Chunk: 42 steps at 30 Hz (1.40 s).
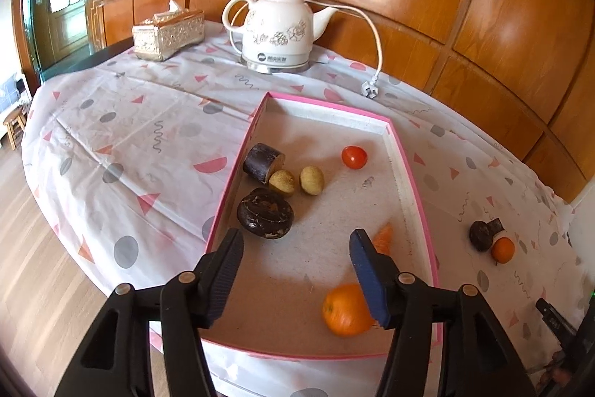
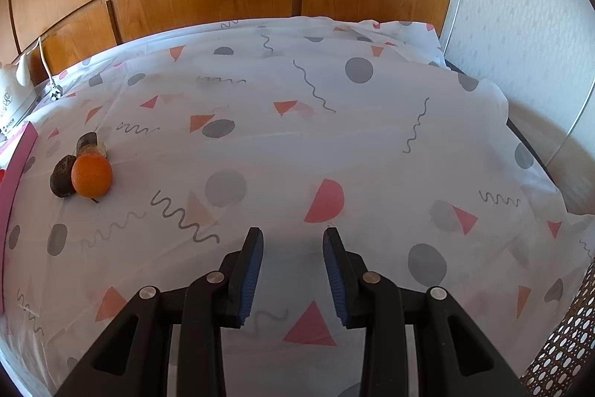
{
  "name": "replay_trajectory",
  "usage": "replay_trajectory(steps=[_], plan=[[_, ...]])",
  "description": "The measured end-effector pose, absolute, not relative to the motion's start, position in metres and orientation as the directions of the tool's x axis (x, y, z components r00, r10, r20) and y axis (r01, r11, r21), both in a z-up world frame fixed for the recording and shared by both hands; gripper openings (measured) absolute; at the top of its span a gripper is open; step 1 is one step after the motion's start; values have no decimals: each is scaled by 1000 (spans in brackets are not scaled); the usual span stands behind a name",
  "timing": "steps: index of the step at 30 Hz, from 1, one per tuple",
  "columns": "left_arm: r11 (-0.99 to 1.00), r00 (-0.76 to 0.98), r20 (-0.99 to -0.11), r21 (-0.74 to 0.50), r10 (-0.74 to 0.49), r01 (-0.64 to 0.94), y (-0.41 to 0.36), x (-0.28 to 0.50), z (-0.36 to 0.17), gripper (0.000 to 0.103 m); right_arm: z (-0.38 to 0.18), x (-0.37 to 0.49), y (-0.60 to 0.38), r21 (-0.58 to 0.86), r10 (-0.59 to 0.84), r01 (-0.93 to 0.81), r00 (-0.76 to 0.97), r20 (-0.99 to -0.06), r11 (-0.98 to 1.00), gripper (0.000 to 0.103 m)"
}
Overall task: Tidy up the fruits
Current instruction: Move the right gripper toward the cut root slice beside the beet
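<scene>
Patterned tablecloth [image 2: 260,144]; orange [image 1: 346,309] seemingly beside left claw [image 1: 295,240].

Right gripper [image 2: 293,229] open over patterned tablecloth [image 2: 334,136] — small orange [image 2: 92,174] touching dark fruit [image 2: 62,175] far left.

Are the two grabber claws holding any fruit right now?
No. The left gripper is open above the pink tray, gripping nothing. The right gripper is open over the tablecloth, empty too.

Orange wedge [image 1: 385,236] half hidden behind left gripper's [image 1: 297,240] finger; kettle [image 2: 9,99] cut off at frame edge.
</scene>
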<state>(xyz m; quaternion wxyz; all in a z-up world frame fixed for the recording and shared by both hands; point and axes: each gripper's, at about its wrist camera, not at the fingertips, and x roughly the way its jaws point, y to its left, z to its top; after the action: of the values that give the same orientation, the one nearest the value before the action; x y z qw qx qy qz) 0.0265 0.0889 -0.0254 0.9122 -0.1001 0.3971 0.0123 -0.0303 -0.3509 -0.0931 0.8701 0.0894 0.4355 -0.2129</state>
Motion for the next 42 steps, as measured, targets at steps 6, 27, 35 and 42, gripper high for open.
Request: replay_trajectory(steps=[6, 27, 35, 42], plan=[[987, 693, -717, -152, -74, -51, 73, 22, -23, 67, -91, -28, -343, -6, -250, 404, 555, -794, 915, 34], [991, 672, -729, -124, -130, 57, 44, 19, -29, 72, -72, 11, -287, 65, -39, 145, 618, -785, 987, 34], [990, 674, -727, -127, -133, 58, 45, 19, -29, 72, -67, 30, -269, 84, 25, 69, 609, -793, 994, 34], [990, 671, -730, -127, -132, 56, 45, 21, -31, 72, -63, 45, -254, 69, 43, 19, 611, -790, 997, 34]])
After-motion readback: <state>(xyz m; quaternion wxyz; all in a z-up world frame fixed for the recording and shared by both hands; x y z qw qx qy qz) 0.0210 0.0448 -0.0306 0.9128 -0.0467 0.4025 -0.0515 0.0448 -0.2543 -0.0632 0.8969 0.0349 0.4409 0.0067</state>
